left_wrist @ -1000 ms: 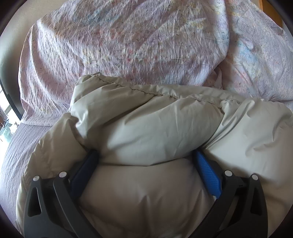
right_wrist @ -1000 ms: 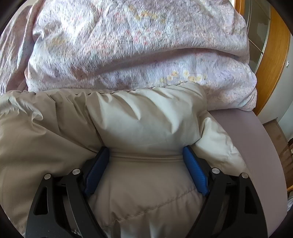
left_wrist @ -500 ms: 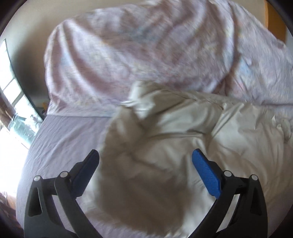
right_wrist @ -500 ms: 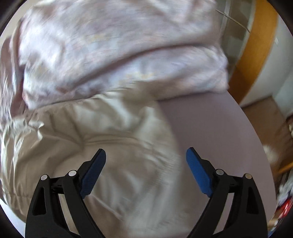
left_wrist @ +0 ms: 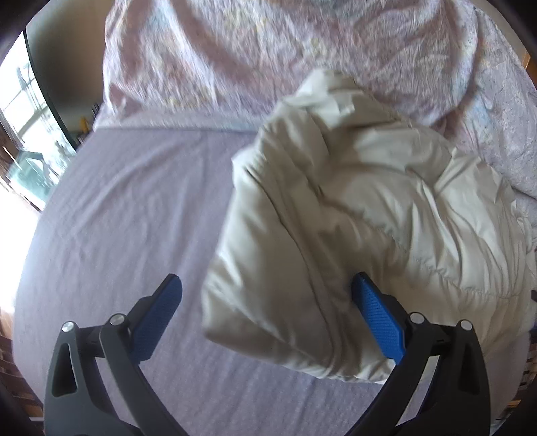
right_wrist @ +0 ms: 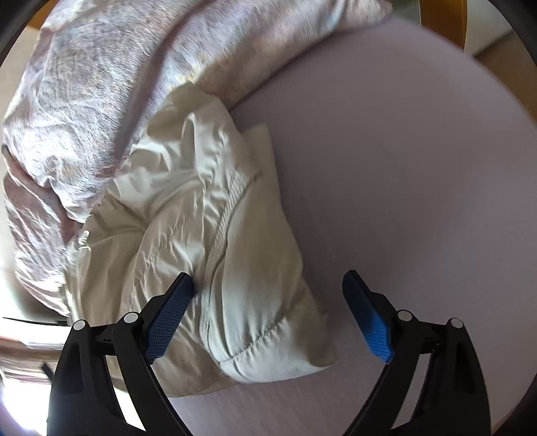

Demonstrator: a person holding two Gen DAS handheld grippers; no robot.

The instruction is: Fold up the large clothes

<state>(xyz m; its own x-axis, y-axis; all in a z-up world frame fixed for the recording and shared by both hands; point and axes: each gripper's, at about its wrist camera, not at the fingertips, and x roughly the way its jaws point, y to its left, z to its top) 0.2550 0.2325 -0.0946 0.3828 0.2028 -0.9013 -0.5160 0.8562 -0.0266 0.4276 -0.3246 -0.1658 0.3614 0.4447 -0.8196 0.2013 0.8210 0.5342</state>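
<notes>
A folded cream puffy jacket (left_wrist: 362, 214) lies on the lilac bedsheet (left_wrist: 134, 214), bunched into a thick bundle; it also shows in the right wrist view (right_wrist: 201, 214). My left gripper (left_wrist: 265, 312) is open and empty, raised above the jacket's left edge. My right gripper (right_wrist: 268, 312) is open and empty, raised above the jacket's right edge. Neither gripper touches the jacket.
A crumpled pink floral duvet (left_wrist: 268, 53) is heaped behind the jacket, also in the right wrist view (right_wrist: 100, 84). A window (left_wrist: 27, 127) is at the left. A wooden frame (right_wrist: 470, 26) stands at the far right. Bare sheet (right_wrist: 419, 167) lies right of the jacket.
Both grippers were pressed wide around the jacket bundle. They have lifted back and apart, the left swinging left and the right swinging right. The jacket stays on the bed.
</notes>
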